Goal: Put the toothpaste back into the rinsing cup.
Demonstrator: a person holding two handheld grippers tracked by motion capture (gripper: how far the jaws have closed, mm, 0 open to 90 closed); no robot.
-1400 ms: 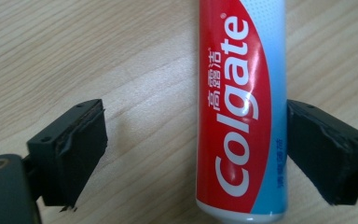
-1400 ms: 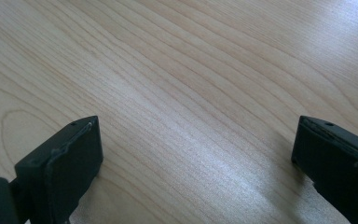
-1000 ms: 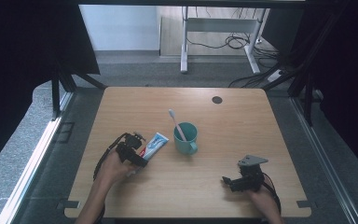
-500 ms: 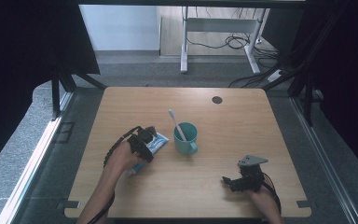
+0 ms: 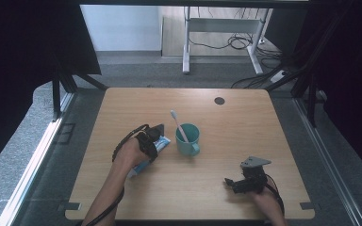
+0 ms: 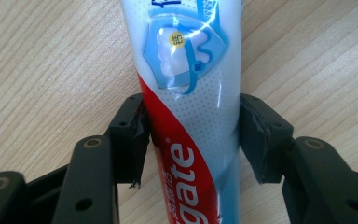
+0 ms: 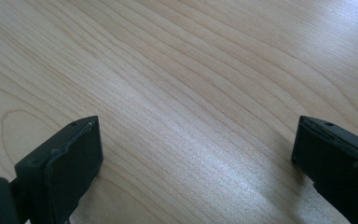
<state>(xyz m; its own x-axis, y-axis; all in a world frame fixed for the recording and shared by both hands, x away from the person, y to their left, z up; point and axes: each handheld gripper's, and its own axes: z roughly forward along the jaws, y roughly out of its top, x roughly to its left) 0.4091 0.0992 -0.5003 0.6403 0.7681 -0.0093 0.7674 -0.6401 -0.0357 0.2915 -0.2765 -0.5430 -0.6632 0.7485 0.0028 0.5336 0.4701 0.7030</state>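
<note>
I read the toothpaste tube [image 6: 191, 93] as white, red band, blue graphics; mug [image 5: 188, 140] teal; toothbrush [image 5: 177, 124] white; table [image 5: 245, 136] light wood grain; gripper pads [image 6: 261, 135] black.

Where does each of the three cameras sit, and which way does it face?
High view: above the person's side, looking forward and down on the table; both forearms, left gripper, right gripper.
Left gripper view: rides that gripper, looks down its jaws, which have just been closing around the toothpaste tube.
Right gripper view: rides that gripper, faces bare tabletop between wide-apart jaws.
Shared: the high and left gripper views both show the tube; all show the wood.
</note>
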